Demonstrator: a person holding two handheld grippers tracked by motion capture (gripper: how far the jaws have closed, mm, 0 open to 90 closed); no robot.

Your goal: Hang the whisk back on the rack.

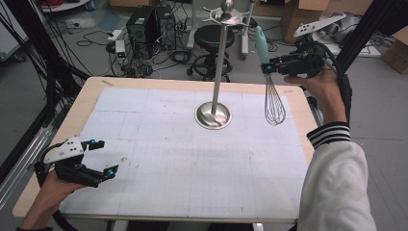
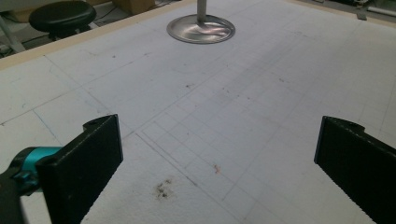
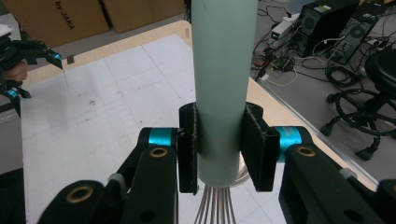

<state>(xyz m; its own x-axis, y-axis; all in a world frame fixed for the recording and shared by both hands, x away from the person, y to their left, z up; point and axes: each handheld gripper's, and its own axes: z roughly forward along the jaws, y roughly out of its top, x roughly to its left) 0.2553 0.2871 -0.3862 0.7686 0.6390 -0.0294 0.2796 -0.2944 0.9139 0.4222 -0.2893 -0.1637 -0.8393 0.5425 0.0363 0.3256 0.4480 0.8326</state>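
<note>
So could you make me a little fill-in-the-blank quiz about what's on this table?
1. The right gripper is shut on the whisk's pale green ____.
2. The whisk's wires point ____.
3. The left gripper's jaws are ____, with nothing between them.
4. The metal stand rests on a ____ base.

Missing words: handle; down; open; round

Left gripper (image 1: pixel 105 158) rests low with jaws spread wide and empty; right gripper (image 1: pixel 267 66), raised, has jaws clamped tight.

Grey floor (image 1: pixel 144 67), black stool (image 1: pixel 211 36), cardboard boxes (image 1: pixel 308 12).
</note>
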